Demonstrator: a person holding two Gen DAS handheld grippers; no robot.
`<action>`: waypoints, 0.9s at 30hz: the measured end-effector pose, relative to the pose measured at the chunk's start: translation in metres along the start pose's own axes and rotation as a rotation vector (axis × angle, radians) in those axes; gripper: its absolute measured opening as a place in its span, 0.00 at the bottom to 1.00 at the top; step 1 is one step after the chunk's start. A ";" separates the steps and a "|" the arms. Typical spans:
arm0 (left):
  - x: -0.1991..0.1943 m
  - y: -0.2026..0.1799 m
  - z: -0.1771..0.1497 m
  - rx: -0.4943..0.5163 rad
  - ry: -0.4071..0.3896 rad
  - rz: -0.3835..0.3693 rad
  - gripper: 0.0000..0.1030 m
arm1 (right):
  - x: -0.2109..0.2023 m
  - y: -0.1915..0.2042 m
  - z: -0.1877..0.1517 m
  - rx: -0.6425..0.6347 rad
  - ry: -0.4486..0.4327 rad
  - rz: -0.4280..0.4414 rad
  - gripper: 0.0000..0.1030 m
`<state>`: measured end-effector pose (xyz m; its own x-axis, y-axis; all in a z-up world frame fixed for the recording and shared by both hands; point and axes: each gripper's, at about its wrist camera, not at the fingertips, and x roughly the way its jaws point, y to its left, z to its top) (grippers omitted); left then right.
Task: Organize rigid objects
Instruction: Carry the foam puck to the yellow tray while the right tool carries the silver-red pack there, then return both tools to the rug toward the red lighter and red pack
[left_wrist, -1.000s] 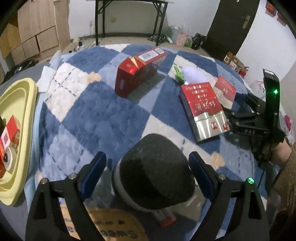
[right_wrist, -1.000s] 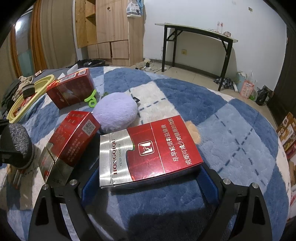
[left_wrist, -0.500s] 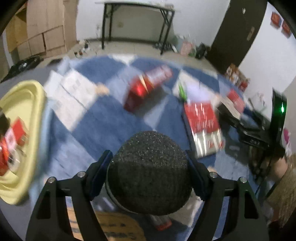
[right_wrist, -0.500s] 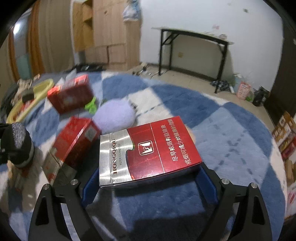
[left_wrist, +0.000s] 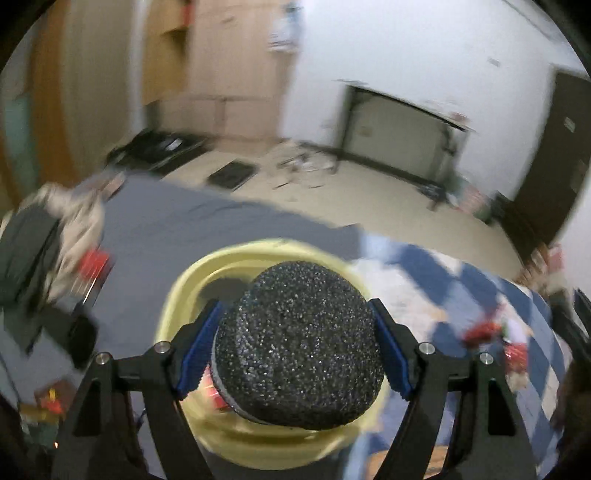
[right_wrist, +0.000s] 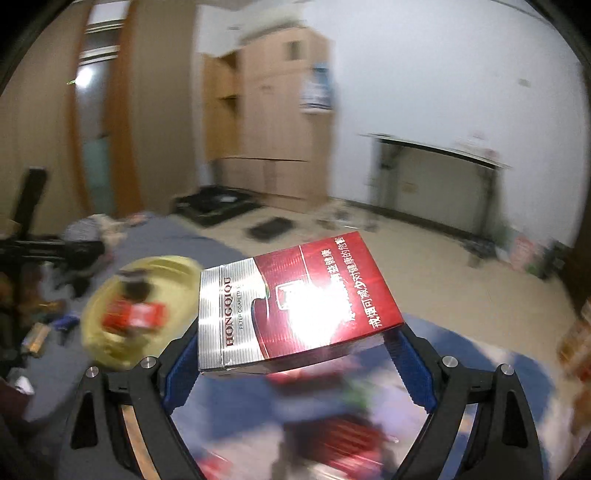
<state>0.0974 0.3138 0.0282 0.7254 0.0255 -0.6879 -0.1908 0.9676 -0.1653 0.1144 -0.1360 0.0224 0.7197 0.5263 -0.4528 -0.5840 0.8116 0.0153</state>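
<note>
The black speckled sponge ball (left_wrist: 299, 343) is squeezed between the blue pads of the left gripper (left_wrist: 295, 347), both fingers (left_wrist: 197, 350) pressing on its sides, so it's held up in the air. Right behind and under it sits the yellow tray (left_wrist: 177, 295); the ball hangs over the tray's middle and hides most of what's inside, just a bit of red peeking out near the bottom edge.

Other hand: the right gripper (right_wrist: 295, 354) has a red and silver cigarette carton (right_wrist: 295, 295) clamped flat between its fingers (right_wrist: 413, 369), silver end to the left, red end with white lettering to the right, with a big glare spot in the middle. It's lifted clear of the blue and white checkered blanket (right_wrist: 461, 343) below, where a few more red boxes (right_wrist: 332, 432) lie, all smeared by blur. From this view the yellow tray (right_wrist: 177, 269) is off to the left and lower down, with a red box (right_wrist: 133, 314) and something dark inside it.

Further out there's grey bedding, a beige floor, a wooden wardrobe (right_wrist: 280, 122) and a black-legged table (right_wrist: 436, 177) against the white wall. Everything but the held stuff is pretty blurry.
</note>
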 end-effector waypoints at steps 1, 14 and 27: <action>0.013 0.016 -0.007 -0.034 0.032 0.001 0.76 | 0.014 0.030 0.009 -0.009 -0.007 0.088 0.89; 0.083 0.059 -0.046 -0.182 0.191 -0.026 0.76 | 0.201 0.194 -0.001 -0.197 0.319 0.175 0.89; 0.064 0.049 -0.029 -0.236 0.129 -0.049 1.00 | 0.228 0.199 -0.006 -0.198 0.317 0.192 0.99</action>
<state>0.1157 0.3553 -0.0447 0.6501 -0.0663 -0.7570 -0.3177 0.8812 -0.3500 0.1601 0.1444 -0.0833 0.4575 0.5338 -0.7112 -0.7792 0.6260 -0.0315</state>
